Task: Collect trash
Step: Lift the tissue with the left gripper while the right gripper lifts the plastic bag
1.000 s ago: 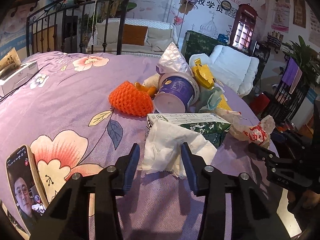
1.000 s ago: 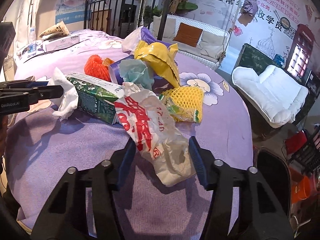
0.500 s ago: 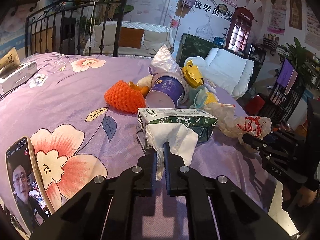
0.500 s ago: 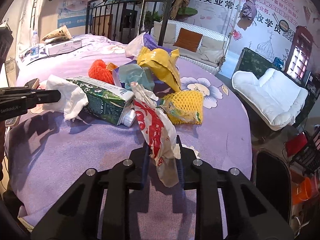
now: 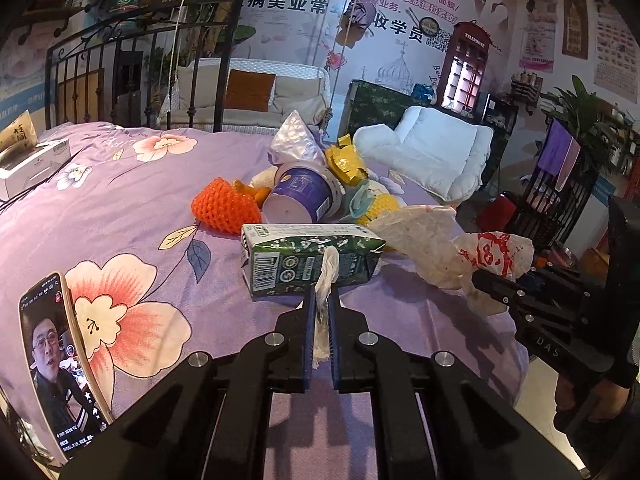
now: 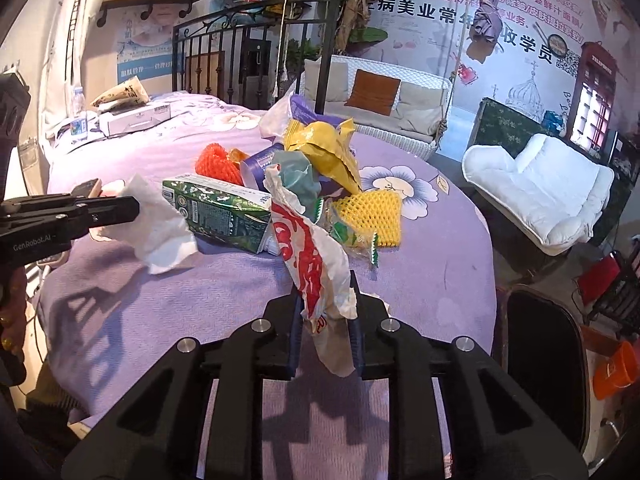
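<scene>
On the bed (image 5: pixel 120 184), a cup (image 5: pixel 302 196) lies behind the carton (image 5: pixel 308 258).

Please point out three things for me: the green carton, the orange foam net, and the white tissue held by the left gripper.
green carton (image 5: pixel 308 262): left wrist view, its printed front face.
orange foam net (image 5: pixel 224 210): left wrist view, middle of the mesh.
white tissue (image 6: pixel 160 220): right wrist view, the crumpled middle.

Left gripper (image 5: pixel 321 300) at 6 o'clock pinching a white tissue (image 5: pixel 325 280), green carton (image 5: pixel 308 260) just beyond it on the purple floral bedspread (image 5: pixel 120 208), orange foam net (image 5: pixel 224 208) at 11 o'clock, purple tub (image 5: pixel 302 196) at 12, right gripper (image 5: pixel 480 276) at 3 o'clock clamped on a red-printed plastic bag (image 5: pixel 460 248), phone (image 5: pixel 60 364) at 8.
</scene>
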Demonstrator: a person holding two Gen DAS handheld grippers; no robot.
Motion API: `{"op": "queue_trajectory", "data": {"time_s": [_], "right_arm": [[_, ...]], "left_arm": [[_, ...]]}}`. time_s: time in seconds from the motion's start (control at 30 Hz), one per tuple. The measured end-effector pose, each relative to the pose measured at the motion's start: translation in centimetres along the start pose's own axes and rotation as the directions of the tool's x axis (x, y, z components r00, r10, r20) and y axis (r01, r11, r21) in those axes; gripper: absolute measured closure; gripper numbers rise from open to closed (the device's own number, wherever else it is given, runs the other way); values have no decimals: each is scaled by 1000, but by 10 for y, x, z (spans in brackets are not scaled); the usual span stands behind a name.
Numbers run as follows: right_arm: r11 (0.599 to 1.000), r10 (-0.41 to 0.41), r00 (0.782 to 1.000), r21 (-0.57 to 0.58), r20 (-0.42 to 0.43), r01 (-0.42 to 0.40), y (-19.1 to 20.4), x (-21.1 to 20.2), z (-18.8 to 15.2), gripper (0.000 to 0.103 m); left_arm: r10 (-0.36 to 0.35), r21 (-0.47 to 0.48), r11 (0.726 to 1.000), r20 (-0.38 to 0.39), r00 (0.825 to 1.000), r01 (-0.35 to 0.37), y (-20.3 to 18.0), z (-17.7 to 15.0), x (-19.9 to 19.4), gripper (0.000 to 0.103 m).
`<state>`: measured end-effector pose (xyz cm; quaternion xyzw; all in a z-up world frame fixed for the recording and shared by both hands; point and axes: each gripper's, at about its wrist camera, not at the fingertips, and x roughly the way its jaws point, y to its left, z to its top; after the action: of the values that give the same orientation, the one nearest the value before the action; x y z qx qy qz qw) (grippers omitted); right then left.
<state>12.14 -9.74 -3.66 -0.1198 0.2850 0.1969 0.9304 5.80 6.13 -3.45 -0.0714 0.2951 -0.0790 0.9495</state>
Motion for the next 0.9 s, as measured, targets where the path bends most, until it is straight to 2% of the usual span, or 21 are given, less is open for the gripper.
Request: {"op": "queue_trajectory", "data": {"time_s": [0.43, 0.6, 0.63, 0.7, 0.73, 0.8, 0.9], "right_arm": [[994, 26, 994, 99, 110, -38, -16, -41, 5, 82], [994, 21, 992, 104, 122, -34, -17, -45, 7, 82], [994, 20, 993, 105, 121, -32, -17, -45, 6, 82], [993, 17, 993, 110, 119, -30, -18, -45, 5, 82], [993, 19, 993, 112, 116, -32, -18, -44, 4, 82], [993, 20, 994, 115, 110, -33, -17, -42, 3, 82], [992, 27, 994, 121, 102, -40, -16, -39, 4, 82]], "left_arm": [[-39, 47, 998, 25, 999, 37, -24, 0, -1, 99], [9, 39, 999, 15, 1000, -10, -16, -5, 8, 99], [16, 32, 999, 15, 1000, -17, -13, -6, 8, 96], [54, 18, 998, 10, 998, -54, -3, -6, 11, 60], [63, 0, 998, 11, 998, -63, 2, -7, 12, 30], [35, -46, 998, -11, 999, -35, 13, -7, 19, 27], [23, -75, 997, -92, 995, -30, 20, -6, 41, 27]]}}
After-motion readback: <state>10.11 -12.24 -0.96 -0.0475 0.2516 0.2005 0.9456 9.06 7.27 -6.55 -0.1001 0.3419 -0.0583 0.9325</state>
